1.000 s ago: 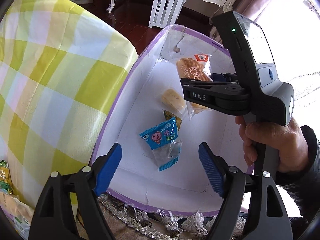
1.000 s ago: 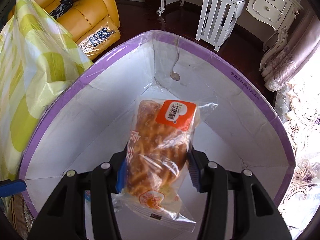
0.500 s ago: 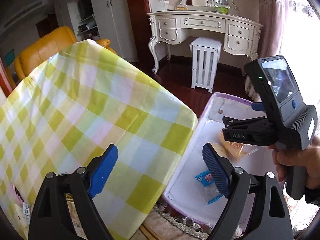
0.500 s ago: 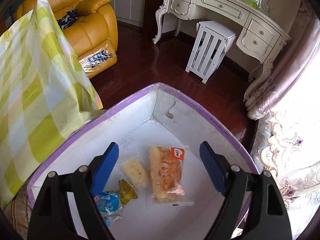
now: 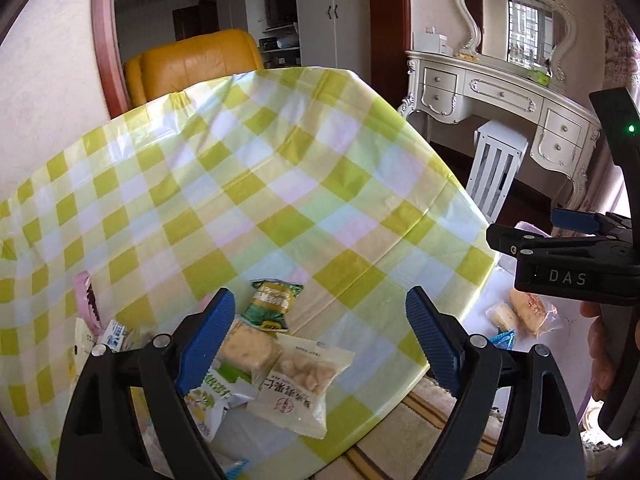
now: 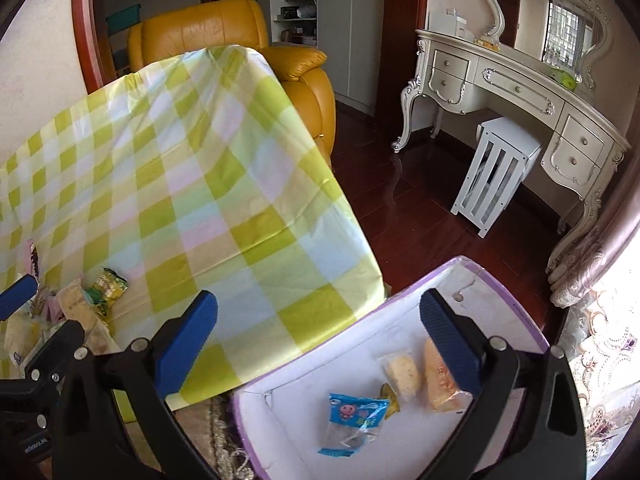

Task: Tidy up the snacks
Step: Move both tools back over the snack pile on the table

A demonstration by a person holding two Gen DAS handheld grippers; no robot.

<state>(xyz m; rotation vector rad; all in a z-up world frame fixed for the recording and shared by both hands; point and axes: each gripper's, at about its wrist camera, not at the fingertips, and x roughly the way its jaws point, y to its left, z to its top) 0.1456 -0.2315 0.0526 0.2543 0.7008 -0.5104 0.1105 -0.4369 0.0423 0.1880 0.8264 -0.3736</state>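
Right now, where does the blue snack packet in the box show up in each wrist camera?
Left wrist view: only a corner of the blue snack packet peeks out, low right, behind the left gripper's right finger, beside the table edge.
Right wrist view: in full at bottom centre, on the white floor of the box, between the open fingers.
Shared landmark: the checked tablecloth, left of the box in both.

Snack packets (image 5: pixel 280 364) on the table (image 5: pixel 248 200); box (image 6: pixel 516 308) of snacks just right of it.
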